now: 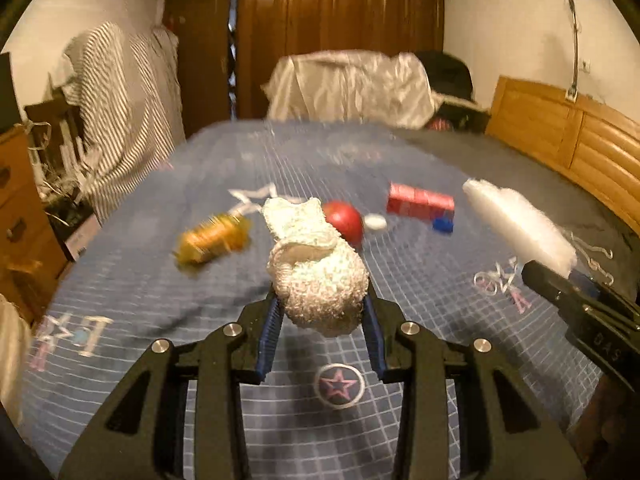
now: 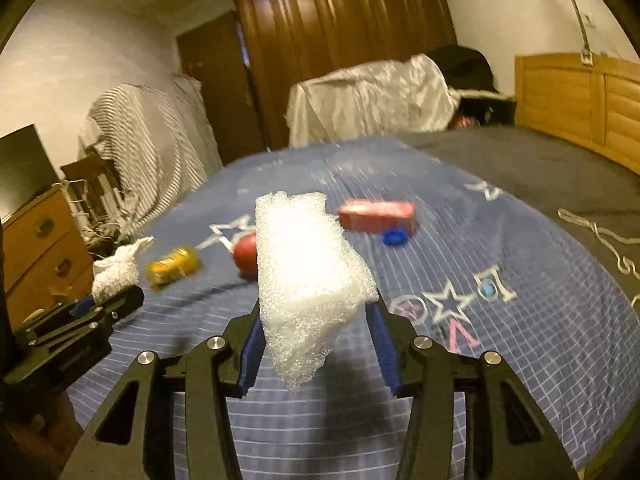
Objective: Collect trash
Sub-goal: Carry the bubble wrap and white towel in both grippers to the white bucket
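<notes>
Blue gridded bedspread (image 1: 168,264) (pink stars)

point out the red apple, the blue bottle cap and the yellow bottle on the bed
red apple (image 1: 345,220), left wrist view, its front face
blue bottle cap (image 2: 395,237), right wrist view, its top
yellow bottle (image 1: 212,238), left wrist view, middle of its body

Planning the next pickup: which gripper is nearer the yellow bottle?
Left. The left gripper, holding foam netting, hovers beside the yellow bottle; the right gripper is farther right.

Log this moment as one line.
left tongs: shut on foam net | right tongs: shut on bubble wrap | both held above bed
</notes>
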Demonstrator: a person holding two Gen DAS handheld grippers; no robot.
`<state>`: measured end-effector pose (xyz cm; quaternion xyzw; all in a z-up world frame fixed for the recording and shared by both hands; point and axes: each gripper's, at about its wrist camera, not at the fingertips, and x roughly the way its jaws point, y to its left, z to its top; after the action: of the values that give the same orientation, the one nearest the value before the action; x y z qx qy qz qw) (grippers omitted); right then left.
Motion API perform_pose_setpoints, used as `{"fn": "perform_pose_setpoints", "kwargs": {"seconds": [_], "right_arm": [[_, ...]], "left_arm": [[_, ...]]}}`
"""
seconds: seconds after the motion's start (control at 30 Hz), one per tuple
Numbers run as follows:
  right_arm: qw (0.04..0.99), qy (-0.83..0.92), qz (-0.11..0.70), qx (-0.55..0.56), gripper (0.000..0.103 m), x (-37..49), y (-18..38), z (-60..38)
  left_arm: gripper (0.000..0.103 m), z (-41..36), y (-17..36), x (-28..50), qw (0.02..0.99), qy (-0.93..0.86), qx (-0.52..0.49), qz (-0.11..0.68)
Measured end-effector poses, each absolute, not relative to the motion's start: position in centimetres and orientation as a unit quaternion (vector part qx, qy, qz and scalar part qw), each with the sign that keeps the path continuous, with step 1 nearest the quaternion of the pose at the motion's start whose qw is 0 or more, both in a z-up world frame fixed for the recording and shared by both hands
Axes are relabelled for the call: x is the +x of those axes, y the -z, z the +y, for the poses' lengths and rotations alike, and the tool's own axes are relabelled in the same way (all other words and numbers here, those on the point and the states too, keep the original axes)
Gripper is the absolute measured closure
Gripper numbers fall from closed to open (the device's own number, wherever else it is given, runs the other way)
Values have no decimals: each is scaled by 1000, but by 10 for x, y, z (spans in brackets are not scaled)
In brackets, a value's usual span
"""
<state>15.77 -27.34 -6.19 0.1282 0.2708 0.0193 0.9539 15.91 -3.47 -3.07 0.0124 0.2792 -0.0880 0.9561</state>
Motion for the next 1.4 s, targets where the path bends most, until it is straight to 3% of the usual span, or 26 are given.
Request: {"fn": "perform_pose_setpoints", "kwargs": {"seconds": [0.6,1.4], "right_arm": [[965,-95,220,104,54,124,-11,-187],[946,-250,197,65,54,144,-87,16]], "left_arm": [[68,26,-32,112,985,20,-7,171],[68,175,-51,82,980,-109,-34,164]]}}
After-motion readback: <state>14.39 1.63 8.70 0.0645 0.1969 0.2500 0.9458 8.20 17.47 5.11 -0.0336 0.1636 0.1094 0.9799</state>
